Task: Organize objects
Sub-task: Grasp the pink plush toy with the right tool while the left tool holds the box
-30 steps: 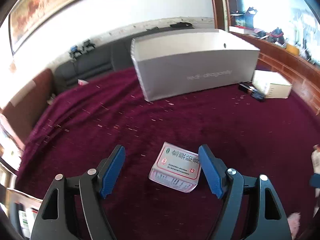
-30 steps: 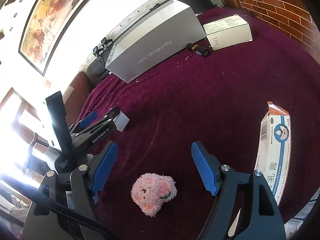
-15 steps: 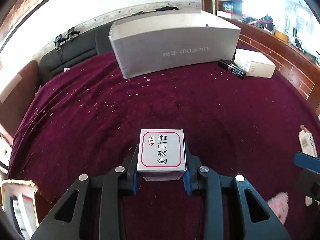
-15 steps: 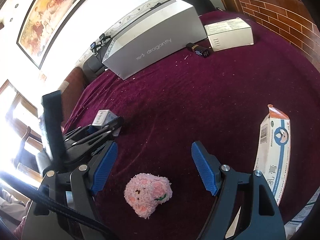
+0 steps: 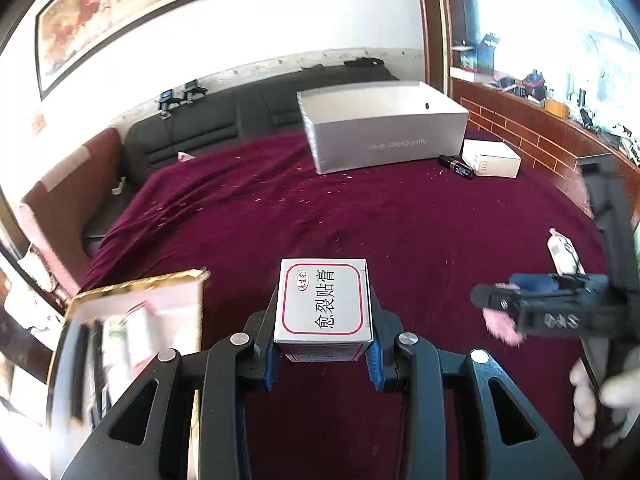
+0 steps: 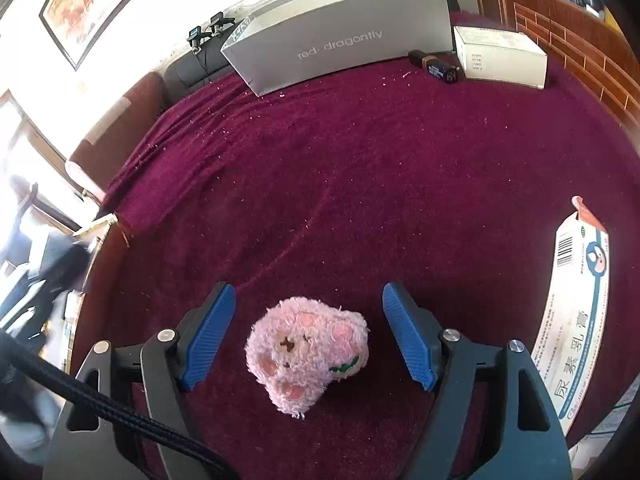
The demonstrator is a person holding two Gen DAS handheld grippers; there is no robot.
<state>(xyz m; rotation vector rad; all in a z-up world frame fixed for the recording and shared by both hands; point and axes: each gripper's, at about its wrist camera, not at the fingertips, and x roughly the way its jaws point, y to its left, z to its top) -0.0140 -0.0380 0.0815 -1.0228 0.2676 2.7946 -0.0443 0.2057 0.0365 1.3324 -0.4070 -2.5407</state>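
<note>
A small white box with a red border and Chinese print (image 5: 323, 304) hangs above the maroon cloth, and my left gripper (image 5: 322, 346) is shut on its two sides. A pink plush toy (image 6: 308, 350) lies on the cloth between the blue pads of my right gripper (image 6: 308, 332), which is open and apart from the toy on both sides. In the left wrist view the right gripper (image 5: 492, 300) shows from the side at the right, with the pink toy (image 5: 502, 328) blurred beneath it. The left gripper is only a dark blur at the left edge of the right wrist view.
A gold-edged open carton (image 5: 136, 284) with items inside sits just left of the held box. A long grey box (image 6: 340, 32) stands at the back, with a white box (image 6: 500, 56) and a small dark box (image 6: 438, 68) beside it. A long white-and-blue carton (image 6: 580, 312) lies at the right.
My left gripper closed on the small white box, lifted it and carried it left toward the gold-edged carton. My right gripper shifted and rolled so the pink toy sits centred between its fingers.
</note>
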